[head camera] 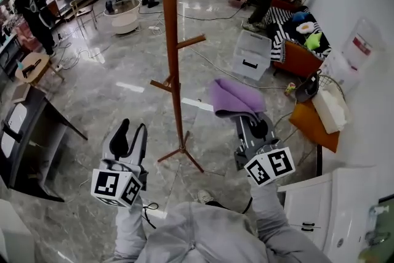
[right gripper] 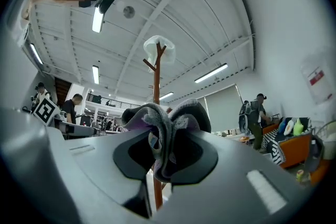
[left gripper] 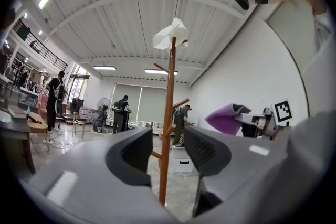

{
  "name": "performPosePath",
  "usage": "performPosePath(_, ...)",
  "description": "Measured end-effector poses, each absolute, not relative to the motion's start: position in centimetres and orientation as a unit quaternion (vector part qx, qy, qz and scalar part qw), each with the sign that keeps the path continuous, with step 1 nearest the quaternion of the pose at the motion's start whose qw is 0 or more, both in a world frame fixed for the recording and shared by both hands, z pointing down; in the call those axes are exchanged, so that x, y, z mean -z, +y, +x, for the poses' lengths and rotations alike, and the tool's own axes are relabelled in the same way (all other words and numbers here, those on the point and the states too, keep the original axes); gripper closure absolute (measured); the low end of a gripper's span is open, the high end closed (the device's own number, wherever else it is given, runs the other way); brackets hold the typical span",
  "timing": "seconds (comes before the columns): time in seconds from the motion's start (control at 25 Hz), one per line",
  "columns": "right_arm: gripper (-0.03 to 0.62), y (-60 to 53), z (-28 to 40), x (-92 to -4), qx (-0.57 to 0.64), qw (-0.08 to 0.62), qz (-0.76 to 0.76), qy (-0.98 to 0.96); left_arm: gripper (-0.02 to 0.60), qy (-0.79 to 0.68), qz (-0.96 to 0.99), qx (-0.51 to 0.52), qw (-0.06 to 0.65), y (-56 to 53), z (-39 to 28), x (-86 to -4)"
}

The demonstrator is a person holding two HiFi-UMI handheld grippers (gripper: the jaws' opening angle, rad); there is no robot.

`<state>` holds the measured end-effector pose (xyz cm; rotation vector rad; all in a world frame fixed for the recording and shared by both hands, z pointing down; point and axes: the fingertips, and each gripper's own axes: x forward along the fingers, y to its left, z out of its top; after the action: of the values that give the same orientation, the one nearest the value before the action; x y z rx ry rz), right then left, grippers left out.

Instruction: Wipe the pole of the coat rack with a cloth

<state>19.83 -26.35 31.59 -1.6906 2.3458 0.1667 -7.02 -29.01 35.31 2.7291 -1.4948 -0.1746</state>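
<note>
Between my two grippers stands the hard, thin pole [head camera: 174, 64]. My right gripper [head camera: 251, 124] pinches the soft, floppy purple cloth [head camera: 233, 97] near it. My left gripper [head camera: 130, 137] gapes, holding nothing; I'd grab the pole's middle to steady it.

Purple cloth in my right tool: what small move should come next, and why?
Probably carry the right tool left until the purple cloth touches the pole. The cloth is clamped in that tool, but the head view shows a clear gap between it and the pole.
</note>
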Motion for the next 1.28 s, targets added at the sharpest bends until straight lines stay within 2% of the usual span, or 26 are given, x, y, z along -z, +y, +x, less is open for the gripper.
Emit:
performPosePath(0.72, 0.543, -25.1, 21.8, -33.3, -0.036, 0.124, -0.612, 0.780, 0.385, -0.458, 0.887, 0.065, 0.006, -29.8, -4.8, -34.9)
performPosePath(1.28, 0.545, -25.3, 20.4, -33.0, -0.039, 0.108, -0.609, 0.785, 0.385, -0.462, 0.884, 0.069, 0.009, -29.7, -5.4, -34.5)
